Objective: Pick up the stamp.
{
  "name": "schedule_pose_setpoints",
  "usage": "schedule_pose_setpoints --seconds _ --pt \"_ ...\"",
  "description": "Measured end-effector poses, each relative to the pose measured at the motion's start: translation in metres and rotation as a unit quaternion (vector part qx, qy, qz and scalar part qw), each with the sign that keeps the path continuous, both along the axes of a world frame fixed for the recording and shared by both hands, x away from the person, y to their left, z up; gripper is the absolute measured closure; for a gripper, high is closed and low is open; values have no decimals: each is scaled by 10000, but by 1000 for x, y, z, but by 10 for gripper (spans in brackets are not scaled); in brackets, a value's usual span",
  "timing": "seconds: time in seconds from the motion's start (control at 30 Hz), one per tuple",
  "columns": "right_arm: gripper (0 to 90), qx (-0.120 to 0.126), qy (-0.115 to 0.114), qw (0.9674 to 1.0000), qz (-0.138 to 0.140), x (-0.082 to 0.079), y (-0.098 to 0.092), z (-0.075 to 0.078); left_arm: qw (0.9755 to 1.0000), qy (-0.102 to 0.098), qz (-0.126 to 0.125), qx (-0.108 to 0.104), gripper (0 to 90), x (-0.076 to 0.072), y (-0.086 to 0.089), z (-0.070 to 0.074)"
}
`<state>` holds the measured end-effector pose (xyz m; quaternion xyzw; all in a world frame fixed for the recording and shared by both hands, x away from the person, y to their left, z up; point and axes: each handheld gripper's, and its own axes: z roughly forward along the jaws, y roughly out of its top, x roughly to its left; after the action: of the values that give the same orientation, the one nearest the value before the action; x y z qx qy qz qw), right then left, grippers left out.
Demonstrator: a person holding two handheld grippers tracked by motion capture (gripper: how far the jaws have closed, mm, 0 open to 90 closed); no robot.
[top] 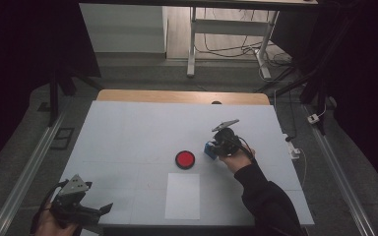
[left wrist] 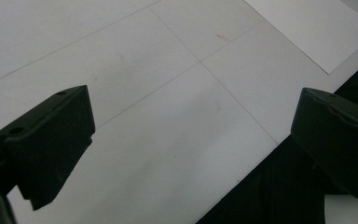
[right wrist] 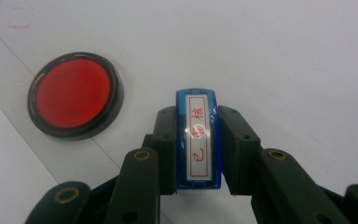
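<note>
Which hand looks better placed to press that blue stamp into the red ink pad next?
The right. Its claw is shut on the blue stamp, close beside the red ink pad. The left claw sits open at the table's near corner.

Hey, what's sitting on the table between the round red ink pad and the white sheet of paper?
Nothing: bare table separates the round red ink pad from the white sheet of paper, seen in the high view.

A white-topped desk (top: 128, 128) is seen; a red ink pad (top: 184, 159) lies near its centre, a white sheet (top: 183, 195) by the near edge
</note>
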<state>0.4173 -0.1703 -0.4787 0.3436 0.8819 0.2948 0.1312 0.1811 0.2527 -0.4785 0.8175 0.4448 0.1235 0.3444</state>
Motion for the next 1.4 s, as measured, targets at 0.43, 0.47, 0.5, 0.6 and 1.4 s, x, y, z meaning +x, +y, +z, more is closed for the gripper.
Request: schedule_pose_setpoints --seconds 0.43,0.47,0.5,0.6,1.4 --pt "701 212 -126 9994 245 -12 -1 13 10000 5 -17 -16 0 0 0 0" --pt "701 244 -130 9991 316 -15 -1 15 10000 5 -18 -19 0 0 0 0" --pt "701 253 -132 9990 349 -17 -1 16 10000 5 -18 -19 0 0 0 0" --pt "700 274 -189 9984 466 -21 -2 19 10000 5 -21 -21 0 0 0 0" --pt "700 710 -272 9920 1007 -60 -3 37 10000 12 -10 -86 0 0 1 0"
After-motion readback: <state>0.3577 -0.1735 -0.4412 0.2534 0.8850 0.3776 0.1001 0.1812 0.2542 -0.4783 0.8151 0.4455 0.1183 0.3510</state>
